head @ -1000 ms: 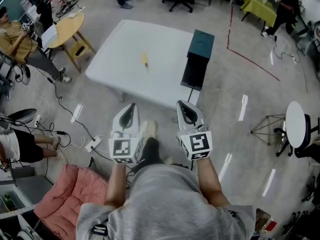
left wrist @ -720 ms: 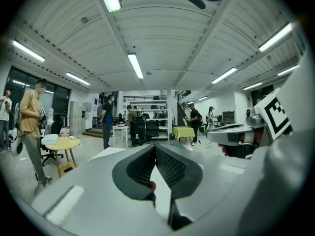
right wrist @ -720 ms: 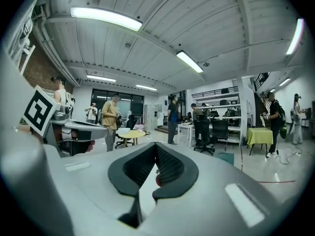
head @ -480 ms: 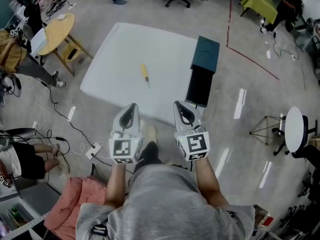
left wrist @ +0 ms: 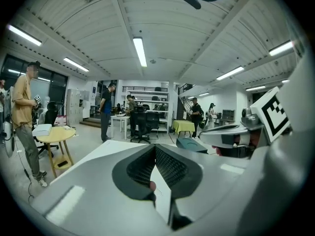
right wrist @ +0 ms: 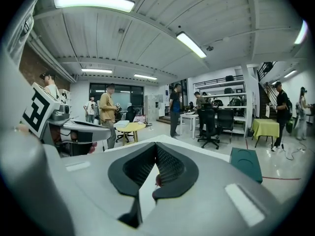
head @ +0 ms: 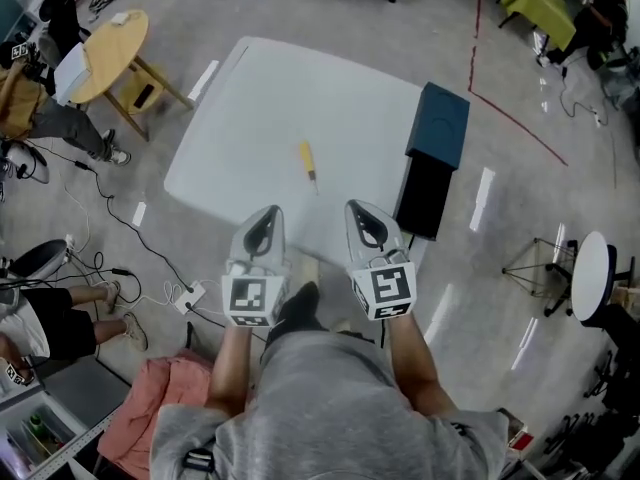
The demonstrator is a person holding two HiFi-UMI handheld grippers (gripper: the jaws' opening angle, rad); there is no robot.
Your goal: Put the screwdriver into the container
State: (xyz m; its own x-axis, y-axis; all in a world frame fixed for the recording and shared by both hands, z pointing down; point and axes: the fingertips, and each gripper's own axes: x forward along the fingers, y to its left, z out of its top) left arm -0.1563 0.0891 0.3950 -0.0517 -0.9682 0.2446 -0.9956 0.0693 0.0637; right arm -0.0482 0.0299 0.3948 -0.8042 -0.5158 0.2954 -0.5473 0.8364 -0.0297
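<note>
A yellow-handled screwdriver (head: pixel 308 161) lies near the middle of the white table (head: pixel 250 108). The container (head: pixel 438 126) is a dark teal box with a black side, standing at the table's right edge; it also shows in the left gripper view (left wrist: pixel 189 144) and the right gripper view (right wrist: pixel 246 163). My left gripper (head: pixel 265 218) and right gripper (head: pixel 359 213) hang side by side over the table's near edge, short of the screwdriver. Both point forward, jaws shut, with nothing between them (left wrist: pixel 153 149) (right wrist: pixel 156 151).
A round yellow table (head: pixel 105 53) with a stool stands far left, and people are nearby. Cables and a power strip (head: pixel 186 293) lie on the floor at the left. A pink cushion (head: pixel 150 418) is behind me, and a small round white table (head: pixel 590 273) is at the right.
Both grippers have moved forward together to the table's near edge. The table, screwdriver and container now sit closer and lower in the head view.
</note>
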